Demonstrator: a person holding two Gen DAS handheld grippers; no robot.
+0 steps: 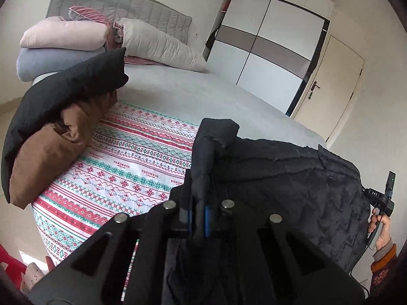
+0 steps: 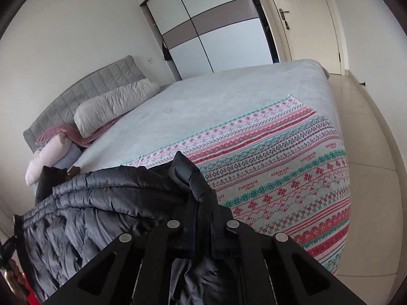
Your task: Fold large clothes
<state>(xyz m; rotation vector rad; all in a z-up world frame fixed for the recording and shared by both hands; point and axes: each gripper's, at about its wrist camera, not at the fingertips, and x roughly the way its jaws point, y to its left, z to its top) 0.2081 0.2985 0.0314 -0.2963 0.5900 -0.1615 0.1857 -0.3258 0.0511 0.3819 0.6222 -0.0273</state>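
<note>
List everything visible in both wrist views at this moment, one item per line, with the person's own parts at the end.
Dark quilted puffer jacket: one, navy-black, held up over the bed's near edge.
Black and brown folded garments: one pile, left side of the bed.
Patterned red, green and white blanket: one, spread on the bed's near part.
Grey bed: one, padded grey headboard at its far end.
Pillows and rolled bedding: several, pink, grey-blue, off-white, at the headboard.
Sliding-door wardrobe: one, white with a brown band, far wall.
Cream door: one, beside the wardrobe.
Left gripper: shut on the jacket.
Right gripper: shut on the jacket.
Right hand: one, holding its gripper's handle.
</note>
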